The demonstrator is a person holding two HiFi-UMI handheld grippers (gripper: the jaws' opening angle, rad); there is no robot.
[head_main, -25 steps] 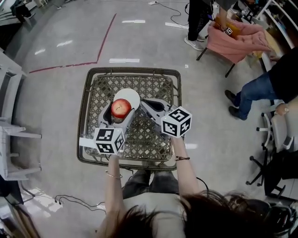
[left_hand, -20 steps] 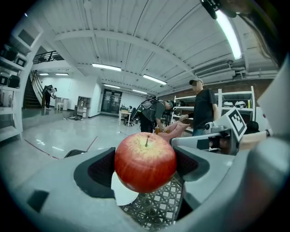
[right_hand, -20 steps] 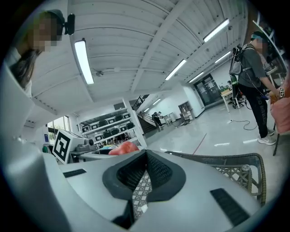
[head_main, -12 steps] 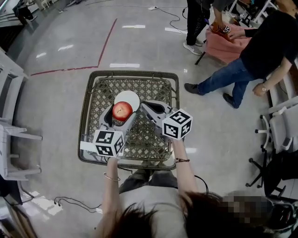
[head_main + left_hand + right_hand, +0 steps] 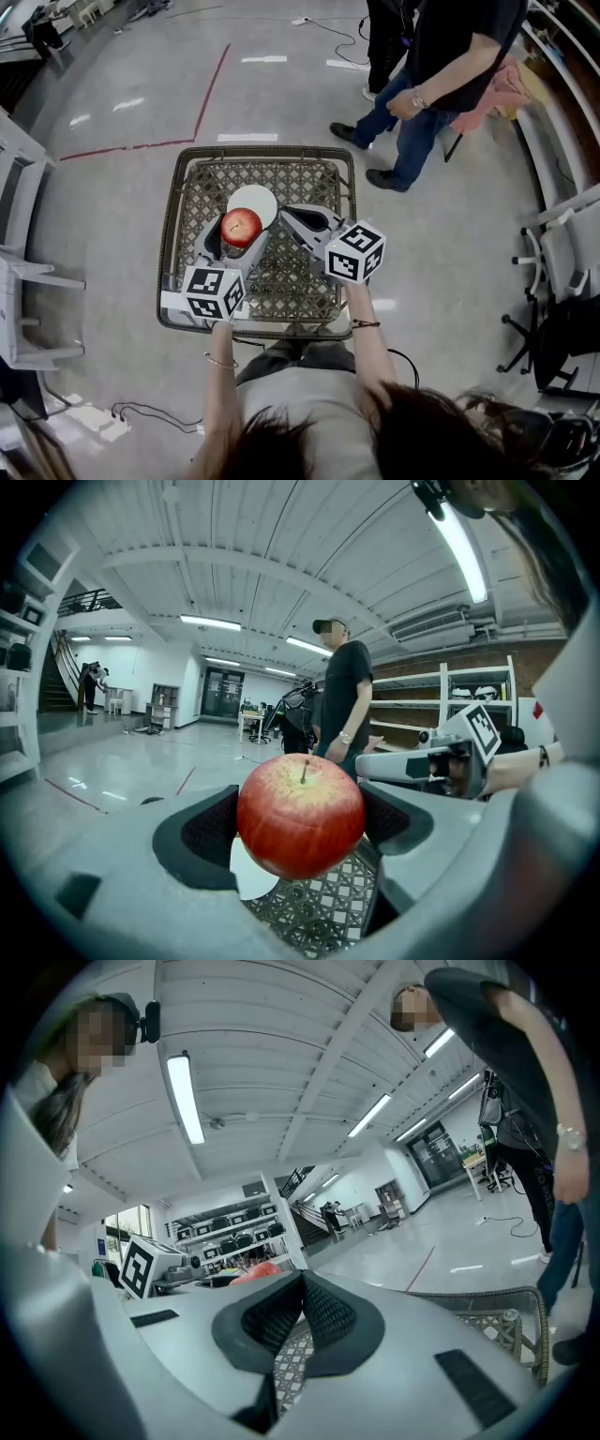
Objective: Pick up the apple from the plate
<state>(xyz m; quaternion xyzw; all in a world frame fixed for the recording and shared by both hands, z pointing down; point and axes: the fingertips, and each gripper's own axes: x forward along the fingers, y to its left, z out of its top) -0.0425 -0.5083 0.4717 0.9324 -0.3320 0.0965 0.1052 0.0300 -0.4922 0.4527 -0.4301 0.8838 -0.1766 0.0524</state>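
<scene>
Apple [image 5: 241, 226] between left gripper [image 5: 299, 822] jaws, over plate [image 5: 262, 196] edge; right gripper [image 5: 289, 217] beside

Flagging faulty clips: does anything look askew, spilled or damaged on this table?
Nothing stands out. The left gripper holds the apple, whole, close to the plate; the right gripper is shut and empty.

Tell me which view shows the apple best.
The left gripper view: the apple fills the centre, stem up, gripped between the left tongs. The head view shows it small, from above. The right gripper view shows only a reddish sliver past the shut right tongs.
</scene>
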